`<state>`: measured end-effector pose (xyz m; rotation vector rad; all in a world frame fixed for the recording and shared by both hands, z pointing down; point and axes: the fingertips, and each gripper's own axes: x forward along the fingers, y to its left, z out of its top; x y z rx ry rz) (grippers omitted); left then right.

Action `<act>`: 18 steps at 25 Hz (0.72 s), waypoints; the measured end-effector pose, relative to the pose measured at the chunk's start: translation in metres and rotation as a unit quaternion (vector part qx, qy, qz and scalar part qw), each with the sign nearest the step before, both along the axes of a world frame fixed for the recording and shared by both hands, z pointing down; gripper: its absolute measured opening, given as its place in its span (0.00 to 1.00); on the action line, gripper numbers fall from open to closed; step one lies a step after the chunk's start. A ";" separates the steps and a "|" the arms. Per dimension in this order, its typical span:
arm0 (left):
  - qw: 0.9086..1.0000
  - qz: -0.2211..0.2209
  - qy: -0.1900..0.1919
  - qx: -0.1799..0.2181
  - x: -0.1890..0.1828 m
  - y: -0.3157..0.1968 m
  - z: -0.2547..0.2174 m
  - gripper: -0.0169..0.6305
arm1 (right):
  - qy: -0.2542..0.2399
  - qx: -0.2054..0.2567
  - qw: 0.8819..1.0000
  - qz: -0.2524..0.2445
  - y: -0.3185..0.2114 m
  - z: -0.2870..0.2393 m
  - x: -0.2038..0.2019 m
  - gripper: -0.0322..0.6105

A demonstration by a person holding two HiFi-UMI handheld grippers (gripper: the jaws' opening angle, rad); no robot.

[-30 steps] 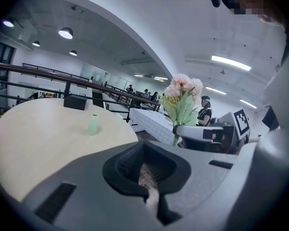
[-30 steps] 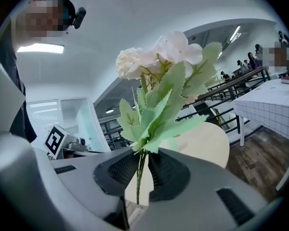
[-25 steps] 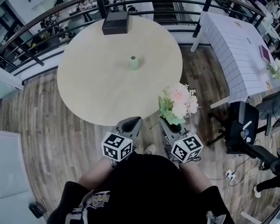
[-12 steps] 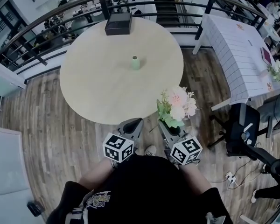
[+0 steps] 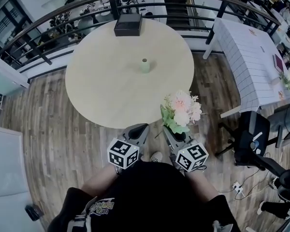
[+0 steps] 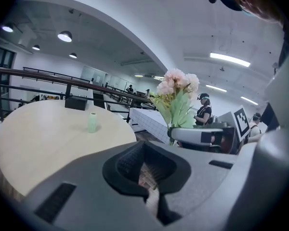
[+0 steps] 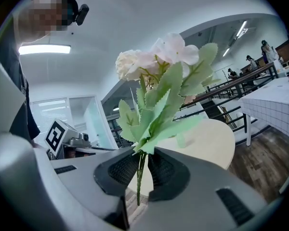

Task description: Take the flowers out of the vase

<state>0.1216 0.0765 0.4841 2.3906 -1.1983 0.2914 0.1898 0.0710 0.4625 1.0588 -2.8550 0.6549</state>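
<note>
Just off the near edge of the round table [image 5: 101, 91], a person holds two grippers side by side: the left gripper [image 5: 139, 129] has its jaws pressed together, while the right gripper [image 5: 173, 133] pinches the green stems of the pink and white flowers [image 5: 182, 111], which stand upright beside the table's rim. Farther on, the small pale green vase [image 5: 145, 65] stands upright near the table's middle, well apart from the flowers. A black box [image 5: 128, 24] sits at the table's far edge.

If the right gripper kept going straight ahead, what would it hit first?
Most likely the round table's top, just ahead beyond the flowers it grips; the green vase stands slightly right of that line. Its height over the table is unclear.
</note>
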 end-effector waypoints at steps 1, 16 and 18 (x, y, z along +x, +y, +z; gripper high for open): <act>1.000 -0.001 0.000 0.000 -0.001 0.000 0.000 0.04 | 0.001 0.000 1.000 -0.001 0.000 0.000 -0.001 0.16; 1.000 0.002 0.000 -0.004 -0.011 -0.004 -0.001 0.04 | 0.005 0.000 1.000 -0.009 -0.005 -0.001 -0.014 0.16; 1.000 0.003 0.001 -0.003 -0.010 -0.004 0.000 0.04 | 0.006 -0.001 1.000 -0.009 -0.005 0.001 -0.015 0.16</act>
